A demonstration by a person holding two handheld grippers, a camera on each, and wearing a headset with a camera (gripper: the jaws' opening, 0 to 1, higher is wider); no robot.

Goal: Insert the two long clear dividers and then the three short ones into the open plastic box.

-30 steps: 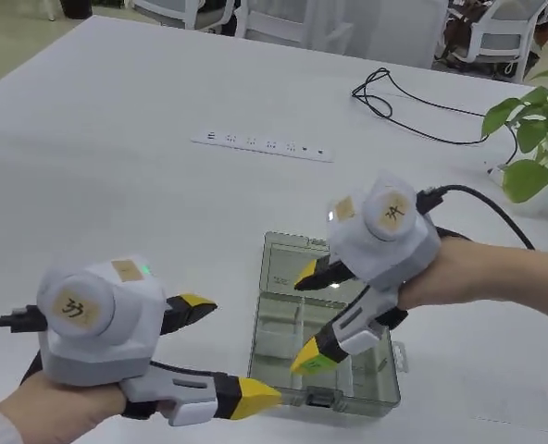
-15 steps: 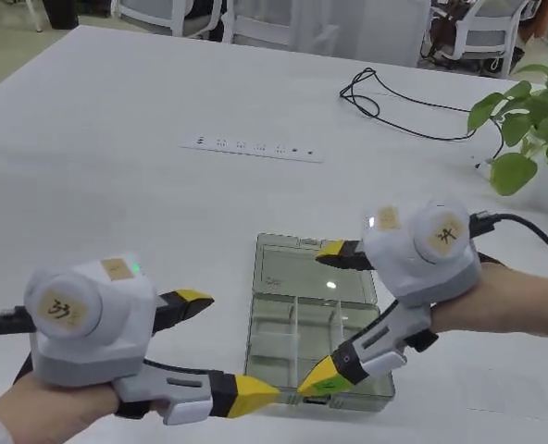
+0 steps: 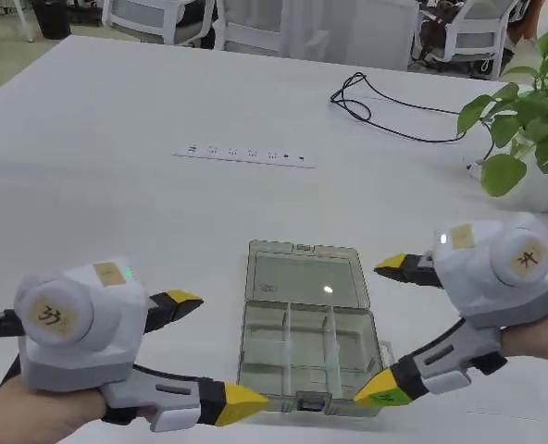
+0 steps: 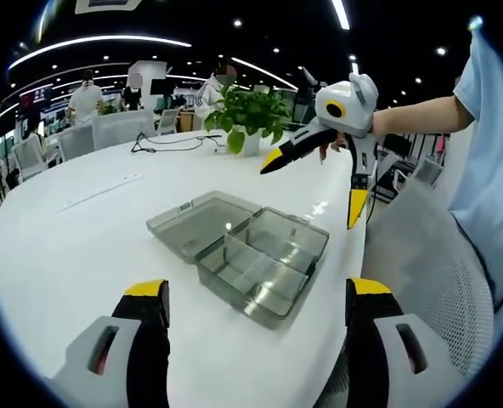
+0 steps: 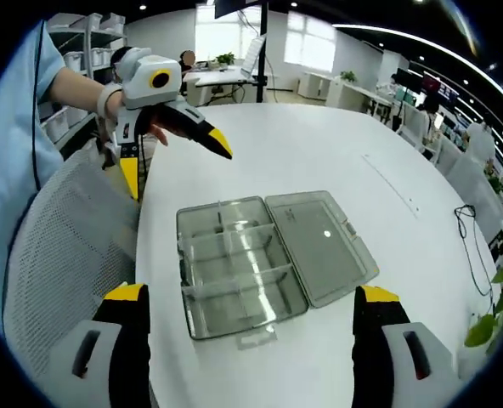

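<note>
White surface point(image 3: 117, 185): carries everything named below.

Potted plant point(image 3: 524, 102): green leaves, well beyond the plastic box and off to its right in the head view.

Plastic box point(image 3: 283, 400): smoky clear, lying open near the person's edge of the surface. Its base is toward the person.

Lid point(image 3: 302, 273): folded flat on the surface on the far side of the box base and joined to it along the hinge edge. A light reflection shows on it.

Left gripper point(image 3: 217, 351): white body with black jaws tipped in yellow, held just to the left of the box and pointing toward it. The jaws are released, spread wide, and grasp nothing. One tip is close to the box's near left corner. In the left gripper view the box lies ahead between the two jaws, apart from both.

Right gripper point(image 3: 379, 333): same build, held just to the right of the box. The jaws are released and wide apart, with nothing in them. The lower tip is close to the box's near right corner, and the upper tip is beside the lid's right edge.

Power strip point(image 3: 246, 155): white, lying flat well beyond the lid.

Cable point(image 3: 385, 111): black and looped, farther beyond the box than the power strip.

Clear dividers point(image 3: 289, 338): standing upright inside the box base, crossing to split it into compartments. Their exact number cannot be told.
</note>
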